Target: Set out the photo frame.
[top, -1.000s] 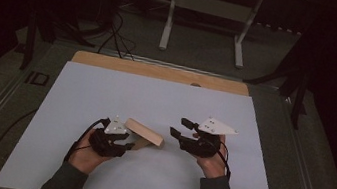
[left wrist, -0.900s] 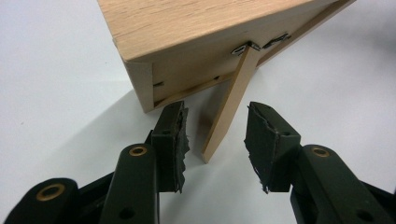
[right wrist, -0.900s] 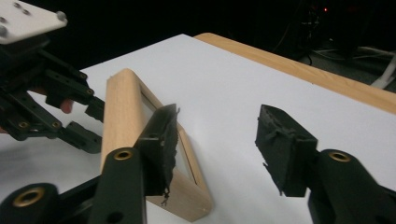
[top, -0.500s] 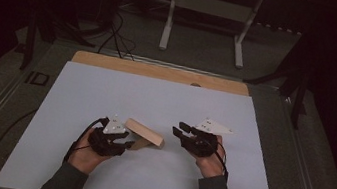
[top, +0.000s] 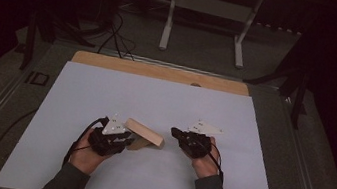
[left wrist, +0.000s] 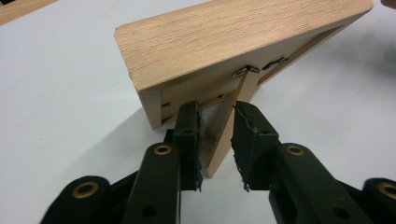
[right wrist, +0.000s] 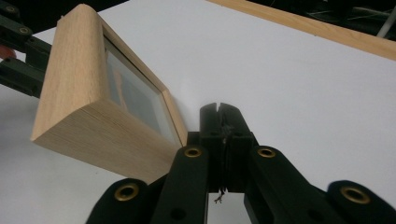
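A light wooden picture frame [top: 143, 132] stands tilted on the white table sheet [top: 165, 99], propped on its thin back stand leg [left wrist: 226, 135]. My left gripper [top: 130, 142] is behind the frame. In the left gripper view its jaws [left wrist: 217, 116] are shut on that leg just below the hinge. The frame [left wrist: 233, 42] leans away from them. My right gripper [top: 174, 133] sits just right of the frame, jaws pressed together with nothing between them. In the right gripper view its tips [right wrist: 219, 109] rest beside the frame's lower front corner, and the glass front [right wrist: 135, 100] faces this side.
A bare wooden strip [top: 160, 71] runs along the table's far edge. Beyond it stand the white legs of a metal frame [top: 170, 19] and cables [top: 115, 31] on the dark floor. White sheet stretches to all sides of the hands.
My right gripper has slid a little to the left, closer to the frame. The left gripper and the frame have stayed put.
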`<state>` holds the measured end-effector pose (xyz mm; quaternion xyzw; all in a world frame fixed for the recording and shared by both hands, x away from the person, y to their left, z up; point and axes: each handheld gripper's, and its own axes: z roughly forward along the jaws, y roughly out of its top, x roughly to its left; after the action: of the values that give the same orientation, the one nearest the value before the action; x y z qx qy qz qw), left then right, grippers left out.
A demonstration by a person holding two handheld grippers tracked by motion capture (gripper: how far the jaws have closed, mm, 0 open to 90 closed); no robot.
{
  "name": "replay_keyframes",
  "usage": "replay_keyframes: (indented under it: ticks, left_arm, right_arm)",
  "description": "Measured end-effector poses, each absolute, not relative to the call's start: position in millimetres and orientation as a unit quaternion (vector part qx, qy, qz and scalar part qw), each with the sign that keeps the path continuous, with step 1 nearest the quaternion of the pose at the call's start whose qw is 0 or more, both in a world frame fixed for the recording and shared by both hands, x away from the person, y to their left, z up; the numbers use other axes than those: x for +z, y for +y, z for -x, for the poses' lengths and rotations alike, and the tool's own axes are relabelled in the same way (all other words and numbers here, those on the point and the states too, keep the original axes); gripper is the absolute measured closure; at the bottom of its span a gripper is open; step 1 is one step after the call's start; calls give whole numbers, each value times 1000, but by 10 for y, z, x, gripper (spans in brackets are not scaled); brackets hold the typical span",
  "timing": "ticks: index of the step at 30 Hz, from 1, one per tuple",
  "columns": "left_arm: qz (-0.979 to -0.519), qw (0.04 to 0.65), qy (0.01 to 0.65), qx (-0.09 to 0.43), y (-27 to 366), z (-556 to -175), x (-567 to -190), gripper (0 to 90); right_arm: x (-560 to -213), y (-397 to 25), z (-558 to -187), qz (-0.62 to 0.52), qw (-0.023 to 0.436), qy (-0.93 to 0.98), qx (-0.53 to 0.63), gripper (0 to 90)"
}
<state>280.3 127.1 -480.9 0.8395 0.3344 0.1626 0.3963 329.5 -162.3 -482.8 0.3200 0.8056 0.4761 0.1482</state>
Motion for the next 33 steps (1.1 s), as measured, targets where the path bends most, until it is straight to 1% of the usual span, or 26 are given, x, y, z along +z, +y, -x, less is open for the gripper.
replay_keyframes:
  ticks: [13,23,33]
  left_arm:
    - [-837,394,339,173,1274,-2808,-4825,780]
    - [-827,399,352,182,1290,-2828,-4811,885]
    - [-813,413,369,179,1275,-2858,-4822,894]
  right_arm:
    - [-4897,-1493,-3273,-308,137,817,468,895]
    - [-4918,-1441,-3263,-305,129,819,469,896]
    - [-4933,-1422,-3262,-304,126,820,469,897]
